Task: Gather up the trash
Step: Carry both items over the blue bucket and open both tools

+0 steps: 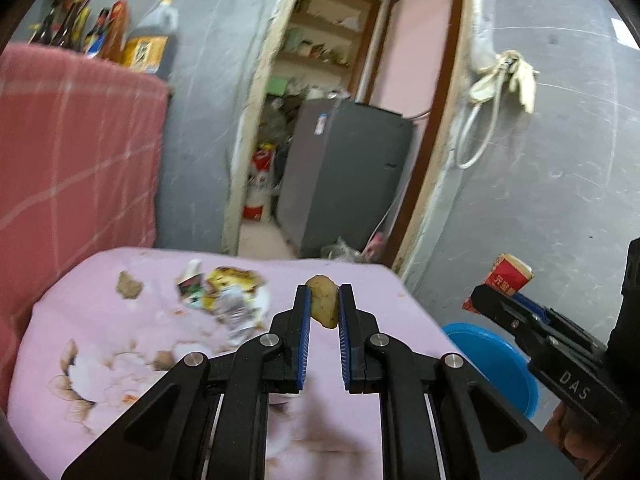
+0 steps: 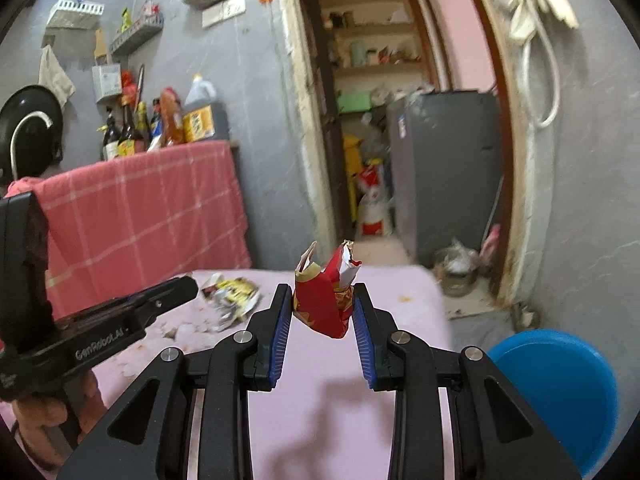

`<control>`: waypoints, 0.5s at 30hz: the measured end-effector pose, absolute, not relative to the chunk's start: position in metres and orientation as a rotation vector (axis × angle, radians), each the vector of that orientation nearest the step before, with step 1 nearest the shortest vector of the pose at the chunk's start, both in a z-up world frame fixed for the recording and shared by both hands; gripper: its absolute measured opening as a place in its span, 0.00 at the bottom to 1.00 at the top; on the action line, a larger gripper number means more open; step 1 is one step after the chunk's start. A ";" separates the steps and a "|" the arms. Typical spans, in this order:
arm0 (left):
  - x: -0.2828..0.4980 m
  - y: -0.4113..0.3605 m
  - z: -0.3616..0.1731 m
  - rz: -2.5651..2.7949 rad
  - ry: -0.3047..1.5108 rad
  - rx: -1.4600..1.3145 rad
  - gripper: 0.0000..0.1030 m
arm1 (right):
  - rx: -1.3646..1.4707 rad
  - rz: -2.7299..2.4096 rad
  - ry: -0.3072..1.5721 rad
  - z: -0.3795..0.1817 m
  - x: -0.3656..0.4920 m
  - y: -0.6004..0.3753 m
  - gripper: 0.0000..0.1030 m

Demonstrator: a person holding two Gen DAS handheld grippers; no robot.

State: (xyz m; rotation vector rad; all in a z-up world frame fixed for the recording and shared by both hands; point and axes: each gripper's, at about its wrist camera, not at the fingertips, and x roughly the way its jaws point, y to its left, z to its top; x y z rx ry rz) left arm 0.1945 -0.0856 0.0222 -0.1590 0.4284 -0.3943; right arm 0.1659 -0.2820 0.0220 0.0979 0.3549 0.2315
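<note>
Gripping a brownish lump of scrap (image 1: pixel 323 300) between the blue pads of the left gripper (image 1: pixel 324 304), raised above the pink cloth-covered table (image 1: pixel 100 320). Clamping a crumpled red wrapper (image 2: pixel 324 300) in the right gripper (image 2: pixel 322 308), likewise held over the table. Lying on the cloth further back: a torn yellow packet (image 1: pixel 232 296). Standing beside the table, down to the right: a blue bin (image 2: pixel 560 392).

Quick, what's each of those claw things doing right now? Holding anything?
Left gripper: closed on a brownish-yellow scrap.
Right gripper: closed on a crumpled red wrapper.
</note>
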 end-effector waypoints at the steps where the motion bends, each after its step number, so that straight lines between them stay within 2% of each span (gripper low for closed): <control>1: 0.194 -0.091 0.024 -0.403 0.418 -0.159 0.10 | 0.096 0.211 0.337 0.025 0.162 -0.289 0.27; 15: 0.183 -0.201 0.035 -0.604 0.352 -0.134 0.10 | 0.098 -0.042 0.262 0.033 0.130 -0.385 0.27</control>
